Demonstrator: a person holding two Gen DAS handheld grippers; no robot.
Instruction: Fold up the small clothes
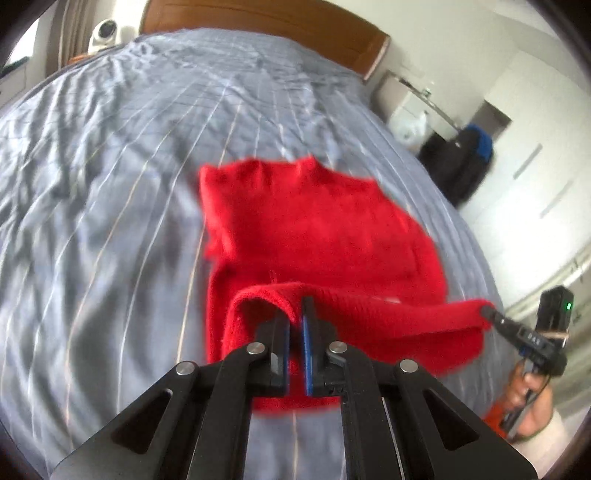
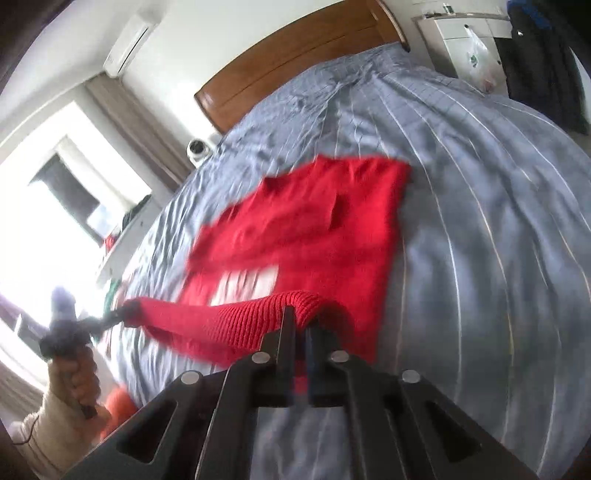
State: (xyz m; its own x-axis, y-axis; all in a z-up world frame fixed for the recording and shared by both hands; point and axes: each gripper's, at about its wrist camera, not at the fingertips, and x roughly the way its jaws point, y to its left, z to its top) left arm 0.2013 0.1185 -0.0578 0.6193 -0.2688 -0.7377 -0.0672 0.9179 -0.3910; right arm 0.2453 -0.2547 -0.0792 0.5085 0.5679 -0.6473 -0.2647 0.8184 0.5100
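A small red knit sweater (image 1: 314, 221) lies on the grey-blue striped bed cover (image 1: 110, 184), also seen in the right wrist view (image 2: 325, 229). Its near ribbed hem is lifted off the bed and stretched between both grippers. My left gripper (image 1: 295, 310) is shut on the hem's left corner. My right gripper (image 2: 301, 317) is shut on the hem's right corner. The right gripper also shows in the left wrist view (image 1: 487, 312), and the left gripper in the right wrist view (image 2: 123, 314). A white patch (image 2: 243, 284) shows on the sweater below the raised hem.
A wooden headboard (image 1: 266, 22) stands at the bed's far end. A white camera (image 1: 105, 33) sits at the back left. A dark bag (image 1: 461, 162) and white cabinets stand to the bed's right. A bright window (image 2: 44, 229) lies to the left.
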